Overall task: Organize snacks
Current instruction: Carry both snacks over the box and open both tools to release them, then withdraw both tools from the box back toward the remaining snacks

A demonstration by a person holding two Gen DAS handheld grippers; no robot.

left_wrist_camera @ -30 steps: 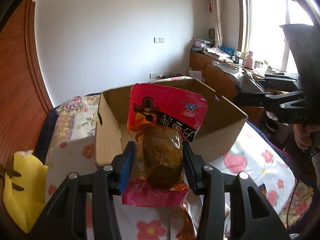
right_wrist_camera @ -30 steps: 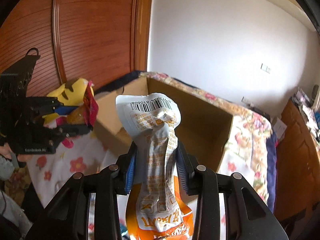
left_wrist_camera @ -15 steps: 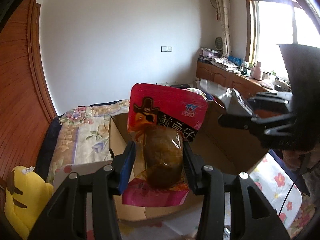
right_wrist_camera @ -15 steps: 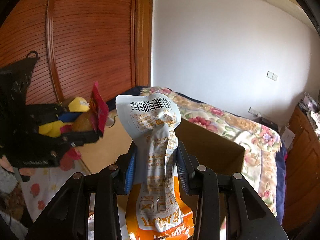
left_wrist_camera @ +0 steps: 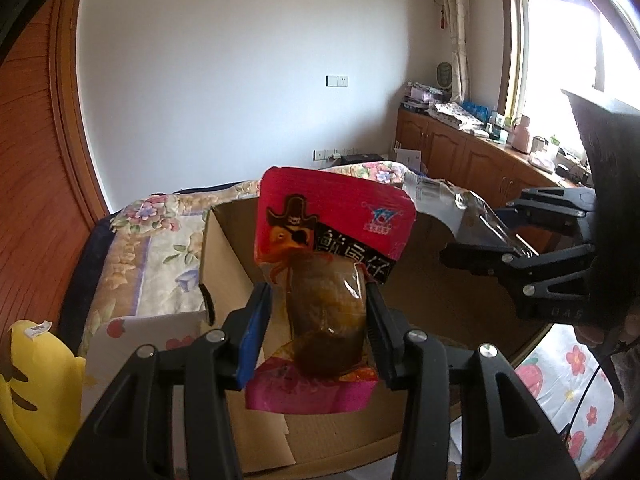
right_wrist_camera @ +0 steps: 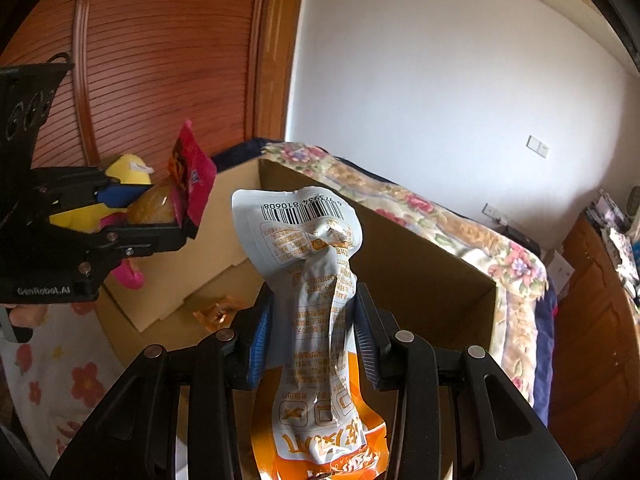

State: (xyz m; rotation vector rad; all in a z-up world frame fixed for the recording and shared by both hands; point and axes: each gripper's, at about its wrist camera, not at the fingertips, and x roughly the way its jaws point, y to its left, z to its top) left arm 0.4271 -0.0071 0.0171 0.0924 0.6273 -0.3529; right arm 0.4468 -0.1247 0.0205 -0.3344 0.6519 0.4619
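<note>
Your left gripper (left_wrist_camera: pixel 318 316) and its red snack pack (left_wrist_camera: pixel 332 236) are blocking much of the cardboard box (left_wrist_camera: pixel 224 256) floor; the pack's lower end is partly hidden by the jaws. In the right wrist view the white-and-orange pouch (right_wrist_camera: pixel 316 300) is cut off at the bottom edge, and a small orange wrapper (right_wrist_camera: pixel 216 314) lying inside the box is too small to identify. Count: 2 grippers, 2 held snacks, 1 box, 1 yellow plush toy (left_wrist_camera: pixel 28 392) on the floral bed (left_wrist_camera: pixel 160 240). Left jaws are closing narrowly on the red pack; your right gripper (right_wrist_camera: pixel 314 340) is pinching the pouch's middle. You're holding both over the open box.
</note>
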